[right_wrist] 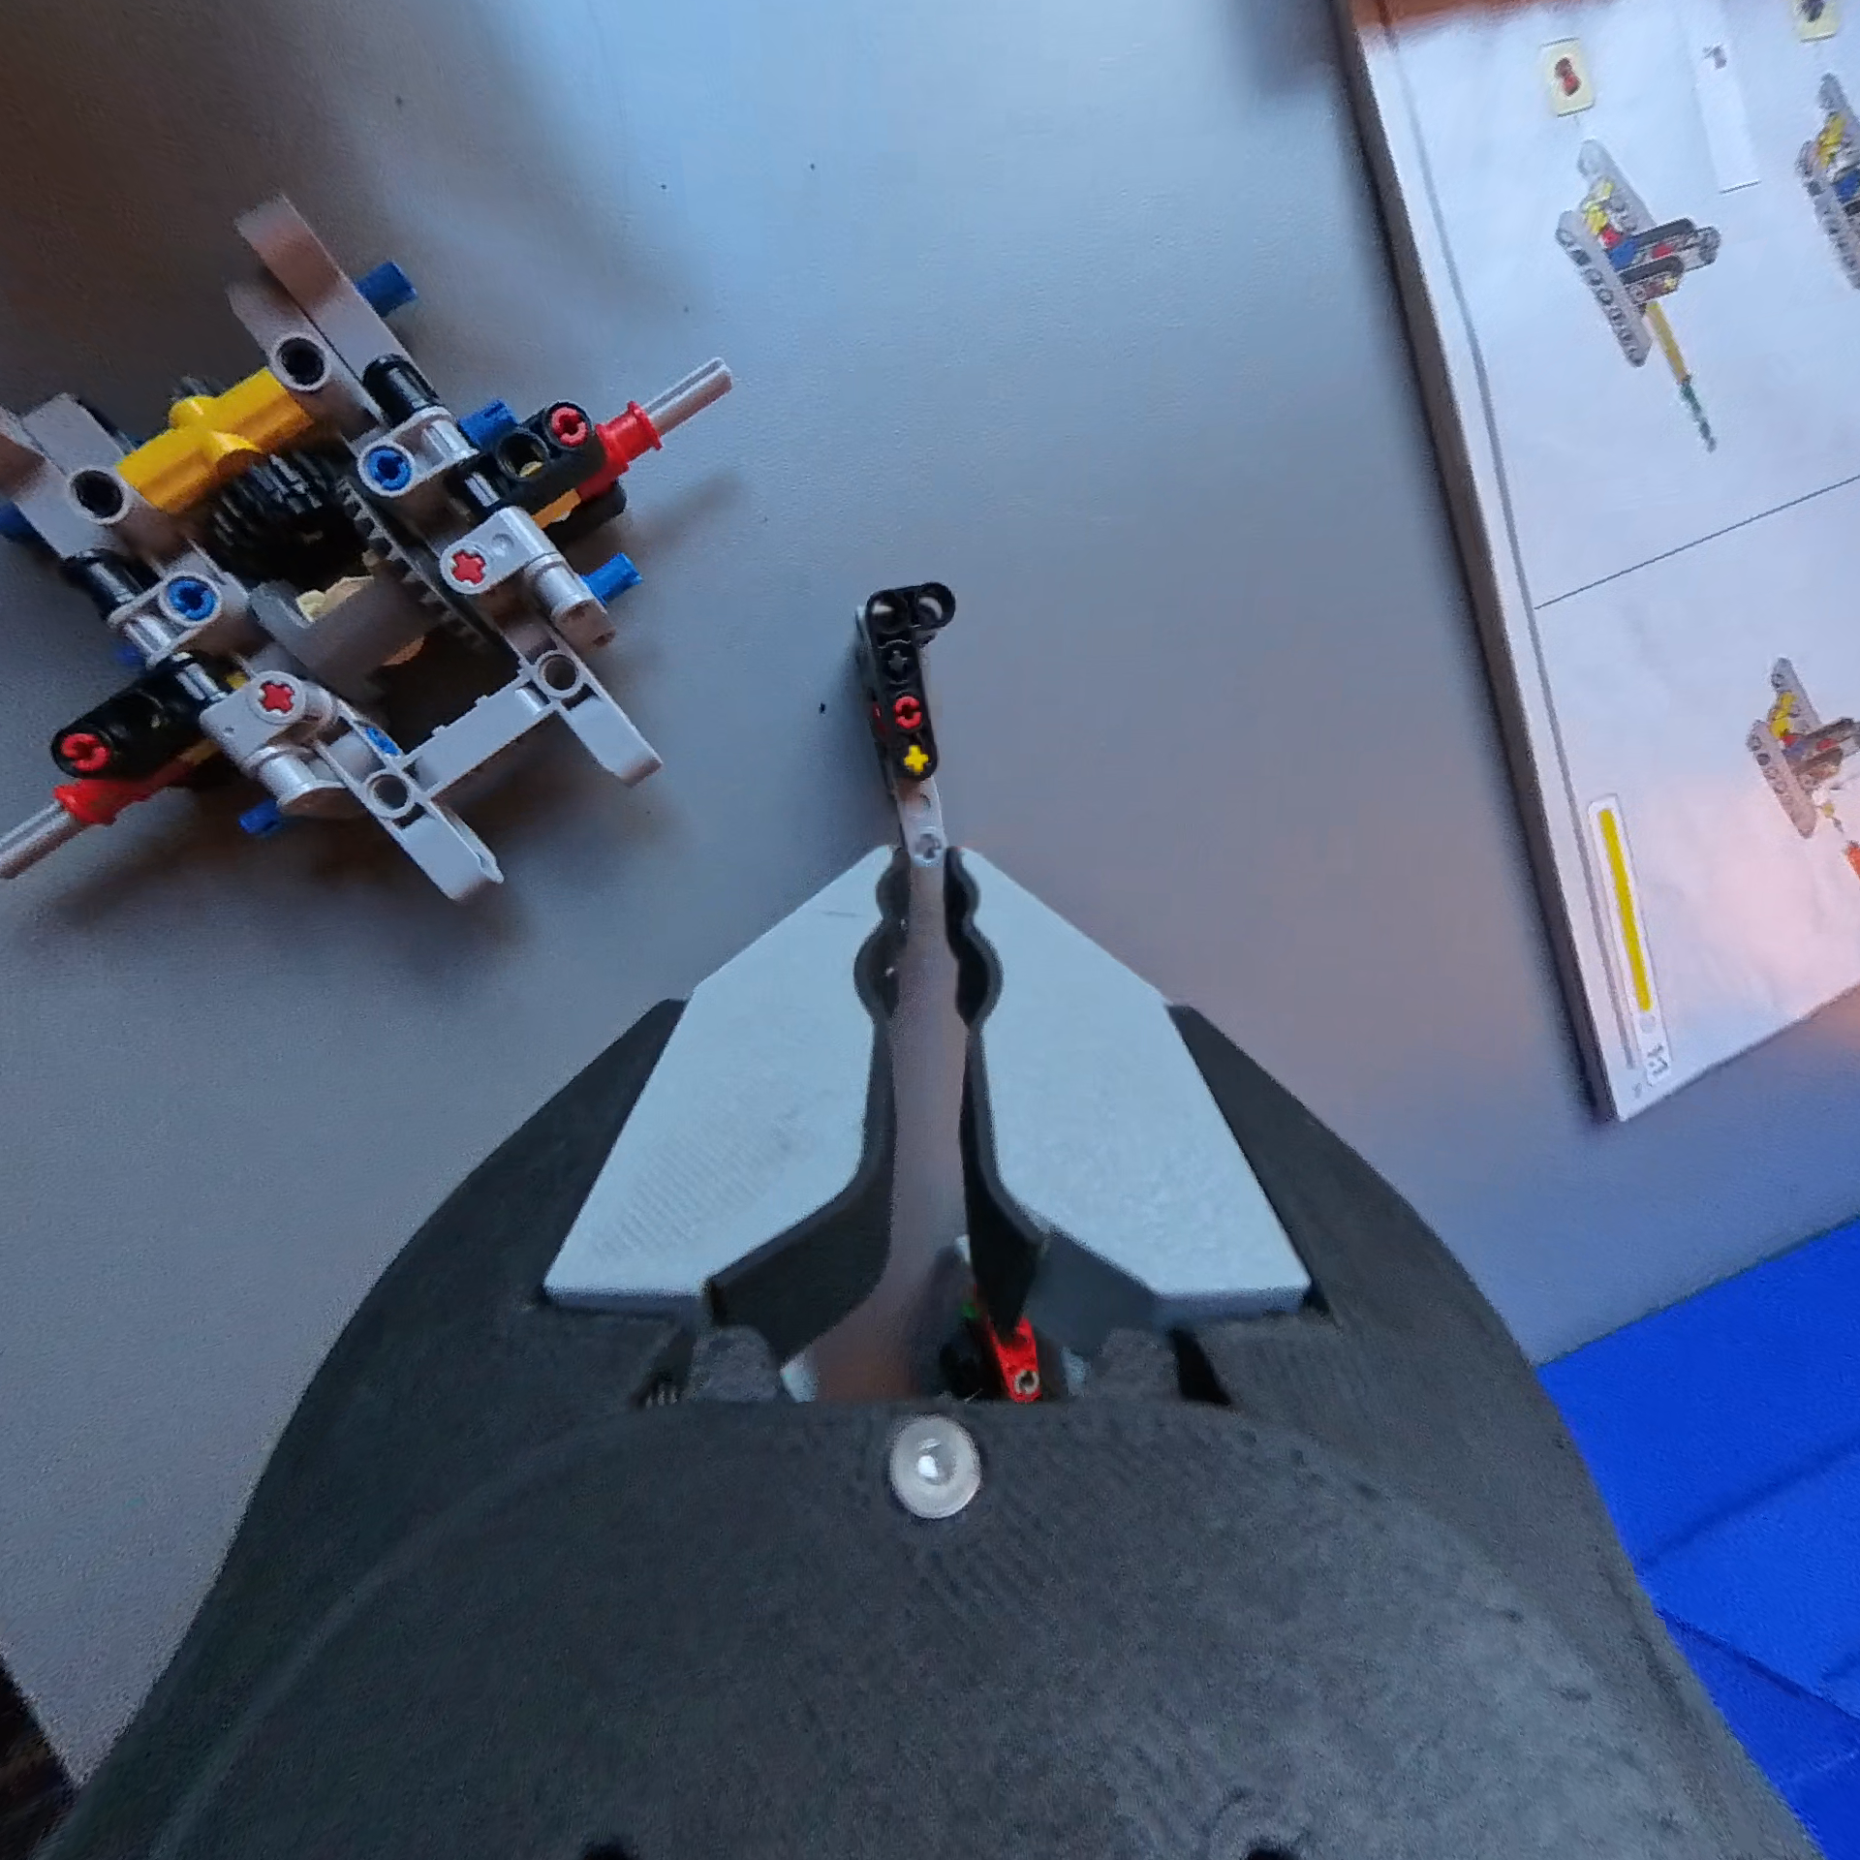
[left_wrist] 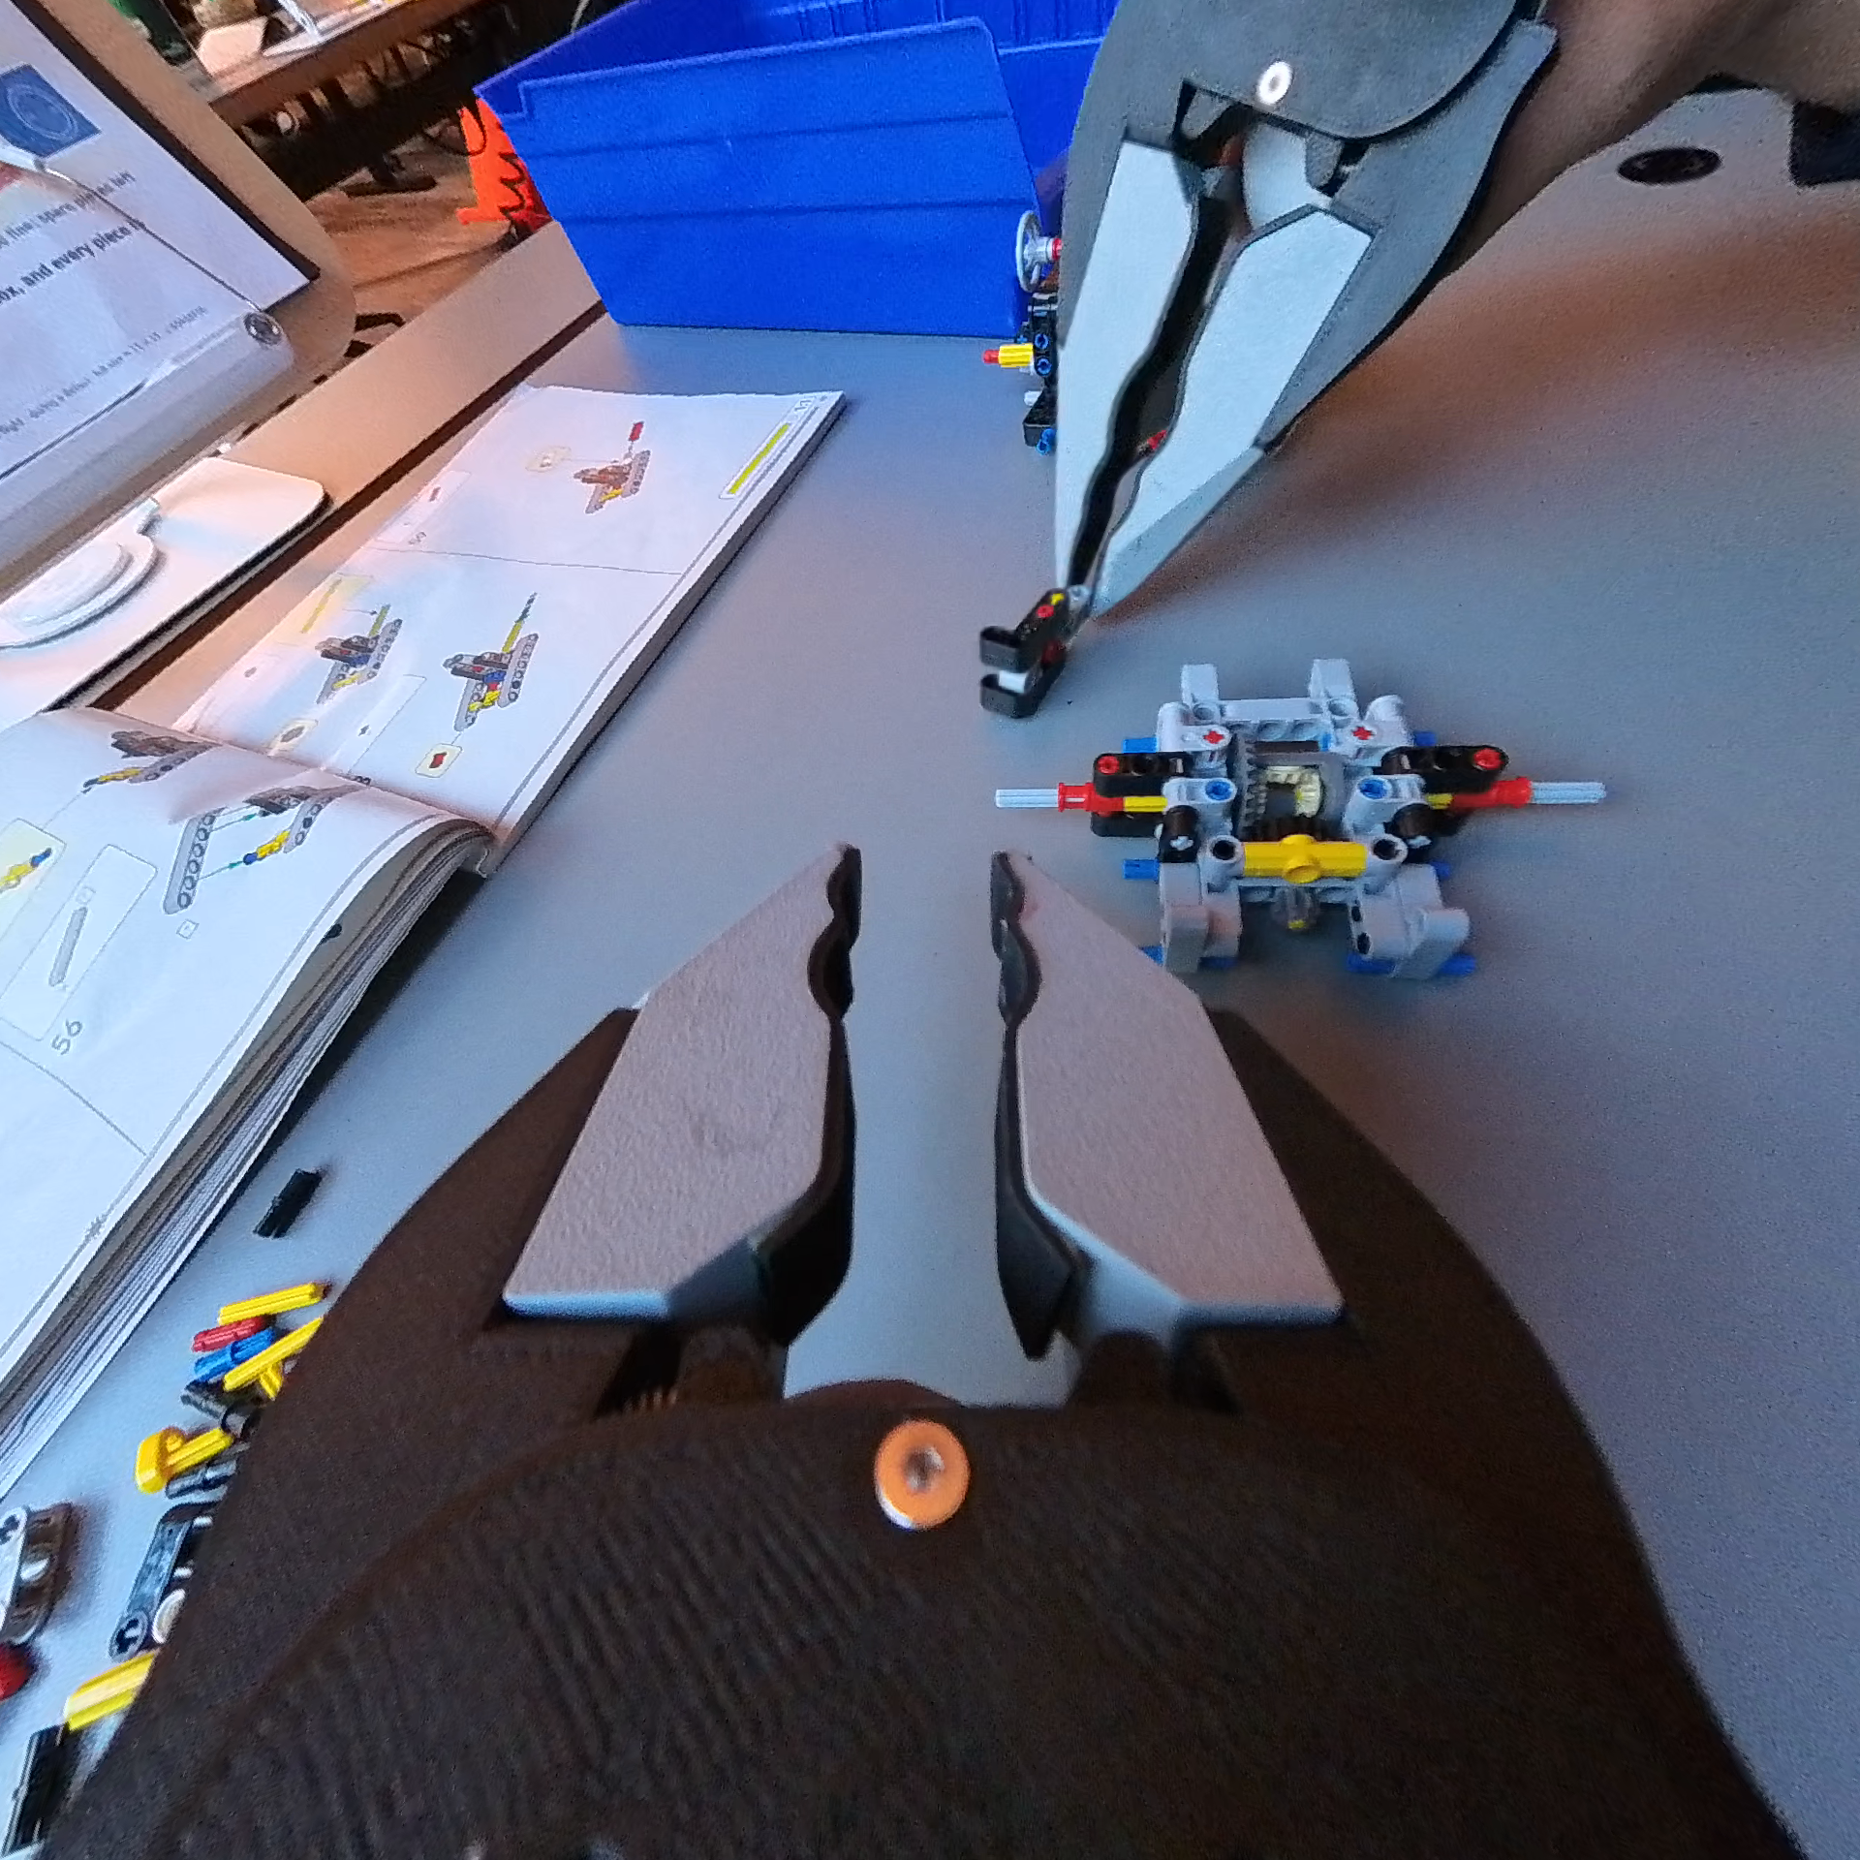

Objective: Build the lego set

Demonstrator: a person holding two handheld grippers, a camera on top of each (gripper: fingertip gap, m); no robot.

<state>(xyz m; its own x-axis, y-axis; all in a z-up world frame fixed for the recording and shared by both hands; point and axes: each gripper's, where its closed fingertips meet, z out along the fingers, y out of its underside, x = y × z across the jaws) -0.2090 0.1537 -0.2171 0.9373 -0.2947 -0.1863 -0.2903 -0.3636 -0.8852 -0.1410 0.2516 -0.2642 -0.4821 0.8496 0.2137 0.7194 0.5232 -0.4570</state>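
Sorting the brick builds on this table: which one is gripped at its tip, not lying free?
The small black-and-grey beam piece, pinched at its grey end by the right gripper. The larger grey gear assembly lies free on the table.

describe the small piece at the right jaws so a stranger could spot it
On the grey table, past the big grey gear assembly, the right gripper pinches a small black-and-grey beam piece. Unlike the assembly, it is one slim strip, with one red and one yellow pin.
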